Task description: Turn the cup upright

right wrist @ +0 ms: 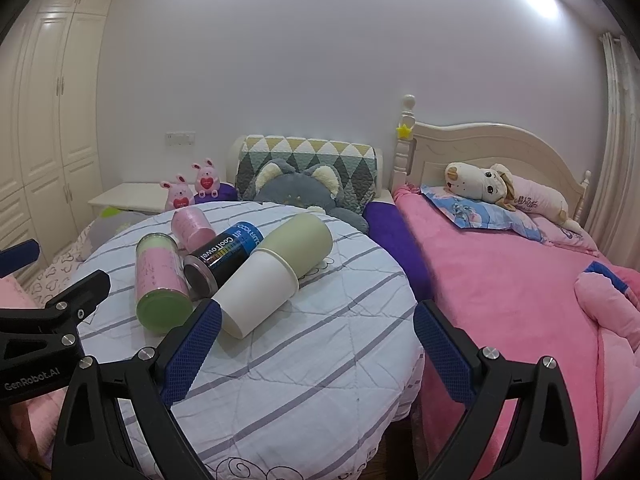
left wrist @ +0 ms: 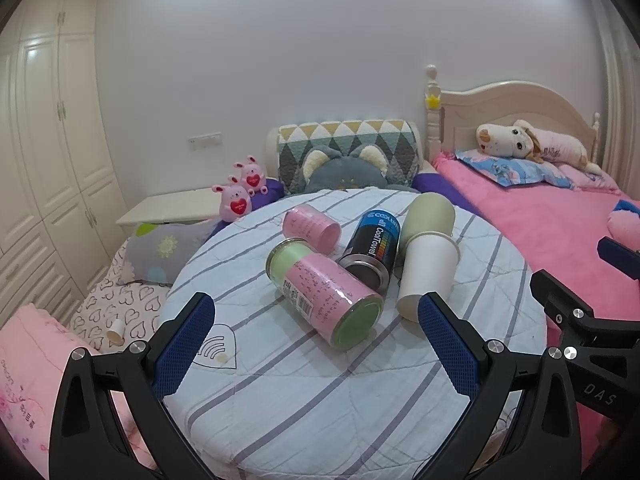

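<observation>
A white paper cup (left wrist: 427, 276) lies on its side on the round striped table (left wrist: 320, 392), its mouth pushed against a pale green cup (left wrist: 429, 216) behind it. Both show in the right wrist view, white cup (right wrist: 256, 292) and green cup (right wrist: 300, 244). My left gripper (left wrist: 316, 344) is open and empty, hovering over the table's near side, its right finger (left wrist: 448, 344) just in front of the white cup's base. My right gripper (right wrist: 318, 352) is open and empty, its left finger (right wrist: 192, 352) close beside the white cup's base.
A pink and green can (left wrist: 324, 296), a black and blue CoolTowel can (left wrist: 372, 252) and a small pink can (left wrist: 312, 228) lie left of the cups. A pink bed (right wrist: 500, 300) is on the right; a grey cat cushion (right wrist: 296, 188) and pink plush toys (left wrist: 240, 192) sit behind the table.
</observation>
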Action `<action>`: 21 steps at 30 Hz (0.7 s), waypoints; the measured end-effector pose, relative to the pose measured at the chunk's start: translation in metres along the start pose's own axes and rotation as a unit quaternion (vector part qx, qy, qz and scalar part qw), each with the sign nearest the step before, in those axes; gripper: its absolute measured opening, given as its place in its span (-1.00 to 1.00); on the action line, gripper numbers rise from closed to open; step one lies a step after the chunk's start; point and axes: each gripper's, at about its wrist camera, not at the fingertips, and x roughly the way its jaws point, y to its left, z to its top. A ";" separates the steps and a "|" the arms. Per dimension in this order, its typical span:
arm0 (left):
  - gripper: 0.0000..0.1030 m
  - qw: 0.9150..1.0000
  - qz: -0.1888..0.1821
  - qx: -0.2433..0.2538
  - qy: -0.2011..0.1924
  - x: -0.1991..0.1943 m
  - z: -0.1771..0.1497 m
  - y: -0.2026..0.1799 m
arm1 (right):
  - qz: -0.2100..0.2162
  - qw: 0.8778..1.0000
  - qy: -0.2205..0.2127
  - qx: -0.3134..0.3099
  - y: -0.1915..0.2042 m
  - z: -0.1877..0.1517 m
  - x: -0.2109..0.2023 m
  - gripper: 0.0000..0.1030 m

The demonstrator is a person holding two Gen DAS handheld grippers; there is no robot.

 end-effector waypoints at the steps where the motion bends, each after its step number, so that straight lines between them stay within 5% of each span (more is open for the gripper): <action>1: 0.99 1.000 0.000 0.000 0.000 0.000 0.000 0.000 | -0.001 1.000 0.000 0.000 0.000 0.000 0.000 0.91; 13: 0.99 1.000 0.008 -0.003 0.014 0.007 -0.007 0.011 | 0.008 1.000 0.011 -0.018 0.012 0.001 0.009 0.91; 21: 0.99 0.999 0.027 -0.009 0.033 0.017 -0.018 0.033 | 0.066 0.996 0.031 -0.041 0.035 0.006 0.026 0.91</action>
